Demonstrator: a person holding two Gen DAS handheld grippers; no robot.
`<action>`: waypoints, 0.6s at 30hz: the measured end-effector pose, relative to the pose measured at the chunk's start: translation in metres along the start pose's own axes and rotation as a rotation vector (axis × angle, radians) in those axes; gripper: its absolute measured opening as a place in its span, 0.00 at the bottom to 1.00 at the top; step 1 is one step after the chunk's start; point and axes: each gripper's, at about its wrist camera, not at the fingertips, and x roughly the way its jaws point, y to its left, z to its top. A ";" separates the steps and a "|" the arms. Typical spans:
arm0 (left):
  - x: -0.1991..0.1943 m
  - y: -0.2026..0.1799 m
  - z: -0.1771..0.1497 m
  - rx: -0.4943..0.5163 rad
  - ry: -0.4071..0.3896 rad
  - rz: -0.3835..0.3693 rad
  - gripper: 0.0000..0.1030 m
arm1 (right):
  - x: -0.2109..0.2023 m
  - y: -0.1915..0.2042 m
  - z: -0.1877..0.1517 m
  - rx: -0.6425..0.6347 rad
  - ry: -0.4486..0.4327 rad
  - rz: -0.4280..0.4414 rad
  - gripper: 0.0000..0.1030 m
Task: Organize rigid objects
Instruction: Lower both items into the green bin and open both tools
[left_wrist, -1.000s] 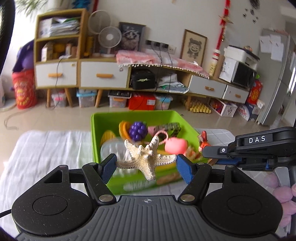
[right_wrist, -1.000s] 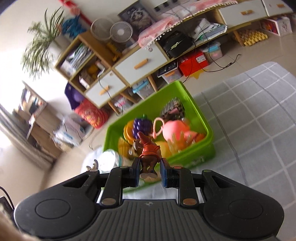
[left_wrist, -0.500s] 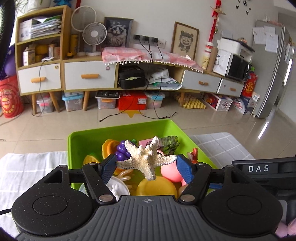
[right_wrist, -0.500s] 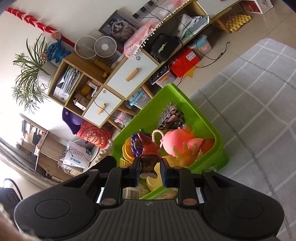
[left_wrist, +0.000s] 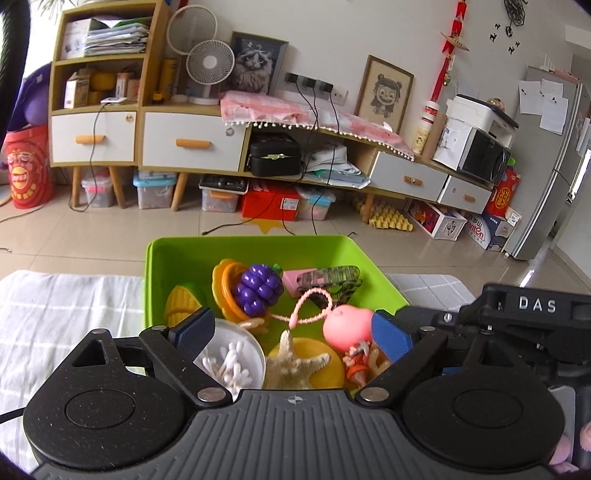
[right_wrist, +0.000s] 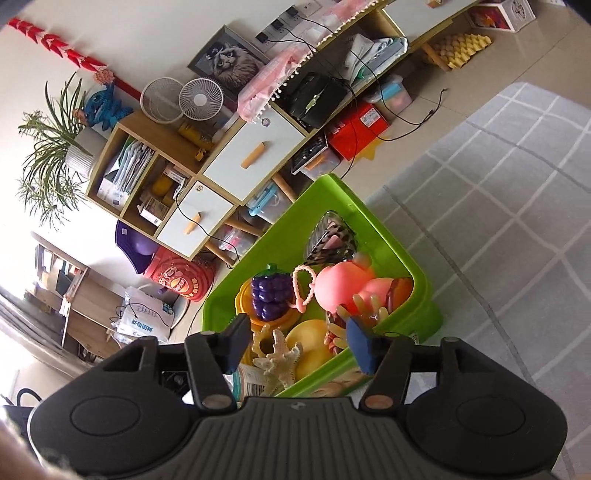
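Observation:
A green bin (left_wrist: 258, 251) (right_wrist: 424, 306) holds several toys. A pale starfish (left_wrist: 291, 363) (right_wrist: 279, 356) lies in it on a yellow toy. A small red-brown figure (left_wrist: 356, 363) (right_wrist: 332, 334) lies beside it, below a pink round toy (left_wrist: 347, 325) (right_wrist: 341, 282). Purple grapes (left_wrist: 258, 288) (right_wrist: 271, 293) sit further back. My left gripper (left_wrist: 293, 334) is open and empty above the bin's near part. My right gripper (right_wrist: 297, 341) is open and empty above the same bin; its body (left_wrist: 517, 321) shows in the left wrist view.
A round clear tub of cotton swabs (left_wrist: 231, 356) sits in the bin's near left. The bin stands on a checked cloth (left_wrist: 55, 317) (right_wrist: 517, 221). A low sideboard (left_wrist: 192, 140) with drawers, fans and boxes lines the far wall across a tiled floor.
Both grippers have opened. The starfish left my left gripper and the figure left my right gripper; both now lie in the bin.

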 end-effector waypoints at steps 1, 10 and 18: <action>-0.002 -0.001 -0.001 -0.002 0.001 -0.001 0.91 | -0.002 0.001 0.000 -0.009 -0.001 -0.001 0.31; -0.030 -0.007 -0.014 -0.025 0.036 0.045 0.97 | -0.021 0.013 -0.013 -0.154 0.036 -0.083 0.42; -0.065 -0.010 -0.033 -0.036 0.101 0.153 0.98 | -0.046 0.023 -0.026 -0.231 0.063 -0.166 0.54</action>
